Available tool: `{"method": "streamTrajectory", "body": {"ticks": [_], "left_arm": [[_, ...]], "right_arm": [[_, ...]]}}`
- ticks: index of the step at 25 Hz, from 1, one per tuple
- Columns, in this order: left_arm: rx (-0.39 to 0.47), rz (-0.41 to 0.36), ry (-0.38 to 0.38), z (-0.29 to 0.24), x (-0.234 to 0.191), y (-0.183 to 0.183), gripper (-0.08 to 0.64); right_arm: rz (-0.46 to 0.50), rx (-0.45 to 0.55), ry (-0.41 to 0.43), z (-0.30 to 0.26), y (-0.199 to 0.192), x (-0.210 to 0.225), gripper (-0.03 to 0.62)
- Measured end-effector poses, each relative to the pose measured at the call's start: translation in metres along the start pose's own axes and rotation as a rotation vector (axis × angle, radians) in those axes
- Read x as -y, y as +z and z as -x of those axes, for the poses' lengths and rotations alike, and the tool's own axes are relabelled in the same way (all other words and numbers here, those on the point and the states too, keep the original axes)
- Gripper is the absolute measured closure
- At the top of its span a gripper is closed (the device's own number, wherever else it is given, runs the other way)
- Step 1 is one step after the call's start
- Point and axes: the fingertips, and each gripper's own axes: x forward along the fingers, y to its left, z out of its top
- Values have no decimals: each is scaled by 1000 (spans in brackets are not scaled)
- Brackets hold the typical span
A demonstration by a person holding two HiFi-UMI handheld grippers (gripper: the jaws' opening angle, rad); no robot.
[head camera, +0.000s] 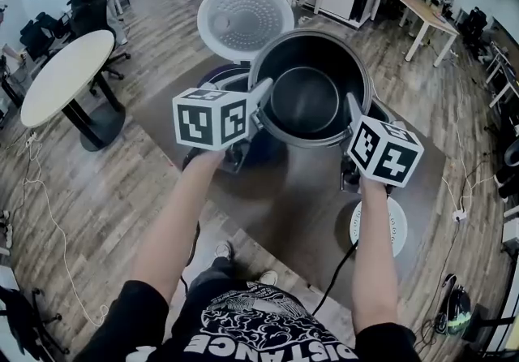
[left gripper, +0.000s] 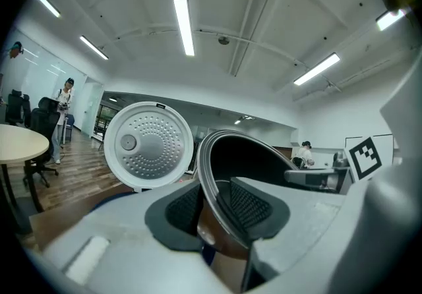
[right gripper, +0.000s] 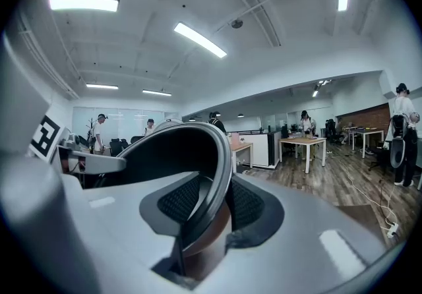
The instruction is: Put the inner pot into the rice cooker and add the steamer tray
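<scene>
The round dark metal inner pot (head camera: 306, 101) hangs over what seems the blue rice cooker (head camera: 220, 76) (mostly hidden beneath). Left gripper (left gripper: 214, 202) and right gripper (right gripper: 208, 202) pinch its thin rim on opposite sides. Rigid, smooth, likely weighty: keep it level.

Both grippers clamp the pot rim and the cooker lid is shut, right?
No: the lid stands open, as the head view shows. The left gripper and right gripper do clamp the pot rim.
</scene>
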Motion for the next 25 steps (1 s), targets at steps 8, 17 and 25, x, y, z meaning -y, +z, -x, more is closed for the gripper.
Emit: {"method": "streamTrajectory", "body": {"ticks": [8,17,25], "left_arm": [[18,6,42,18,-50,12,425],[16,32,93,36,-112,18,425],[-27,61,115,40,-158,5,425]], "right_arm": [[18,0,49,-34,7,-46,467],[30,-23,96,-76,7,-99,468],[5,-87,110,-111,-15,-130,466]]}}
